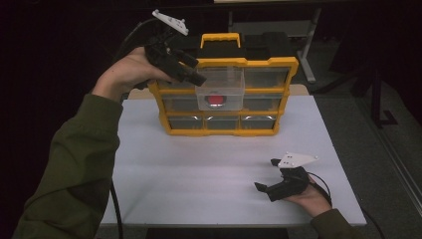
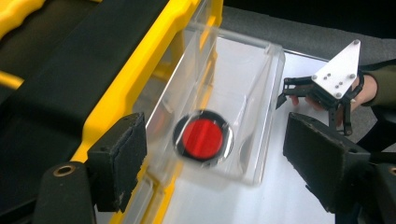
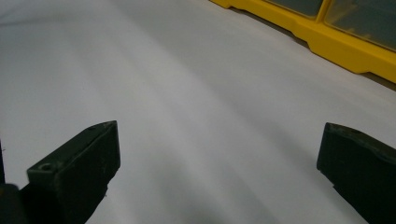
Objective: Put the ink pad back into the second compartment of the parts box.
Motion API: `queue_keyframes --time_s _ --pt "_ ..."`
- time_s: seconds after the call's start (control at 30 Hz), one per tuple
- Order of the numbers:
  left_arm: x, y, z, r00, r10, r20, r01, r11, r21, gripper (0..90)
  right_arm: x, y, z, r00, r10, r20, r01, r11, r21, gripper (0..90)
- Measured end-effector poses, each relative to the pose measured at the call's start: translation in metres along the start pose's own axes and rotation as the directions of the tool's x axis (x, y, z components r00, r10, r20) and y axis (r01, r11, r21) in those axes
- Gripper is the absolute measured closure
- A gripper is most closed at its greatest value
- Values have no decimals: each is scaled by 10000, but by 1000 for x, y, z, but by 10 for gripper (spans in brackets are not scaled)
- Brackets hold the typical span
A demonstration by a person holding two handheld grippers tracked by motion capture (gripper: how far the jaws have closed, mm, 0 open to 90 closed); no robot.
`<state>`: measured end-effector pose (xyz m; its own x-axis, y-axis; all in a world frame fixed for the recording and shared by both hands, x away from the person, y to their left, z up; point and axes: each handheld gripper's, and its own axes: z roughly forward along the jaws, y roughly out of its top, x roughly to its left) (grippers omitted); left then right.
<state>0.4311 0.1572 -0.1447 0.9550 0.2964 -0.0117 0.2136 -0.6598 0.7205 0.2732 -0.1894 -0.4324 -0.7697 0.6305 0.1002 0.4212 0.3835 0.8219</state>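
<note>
Since the red disc (image 2: 202, 138) already lies on the floor of the clear drawer (image 1: 220, 88), which stands pulled out from the middle of the yellow organiser's (image 1: 222, 130) top row, the placing looks done; pushing the drawer home seems to be what is left. The left gripper (image 1: 198, 79) hangs just beside the drawer's left corner, jaws partly open around nothing. The right gripper (image 1: 265, 174) rests well apart on the white worktop (image 1: 199, 169), jaws spread wide and empty.
</note>
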Motion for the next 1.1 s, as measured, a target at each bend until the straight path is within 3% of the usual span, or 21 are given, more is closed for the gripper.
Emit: queue_keyframes --time_s 0.23,0.53,0.77,1.1 --pt "-3 -25 -13 9997 -138 -187 136 9998 -114 180 0 1 2 10000 -33 -6 33 10000 85 0" --pt "-8 -52 -17 9988 -260 -409 252 9995 -195 147 0 1 3 10000 -42 -26 42 9999 144 0" --pt "-16 -77 -10 9962 -322 -813 302 9992 -265 128 0 0 3 10000 -78 -31 78 9998 161 0" --pt "-27 -112 6 9926 -578 -1069 524 9972 -527 96 1 1 3 10000 -64 -2 64 9999 122 0"
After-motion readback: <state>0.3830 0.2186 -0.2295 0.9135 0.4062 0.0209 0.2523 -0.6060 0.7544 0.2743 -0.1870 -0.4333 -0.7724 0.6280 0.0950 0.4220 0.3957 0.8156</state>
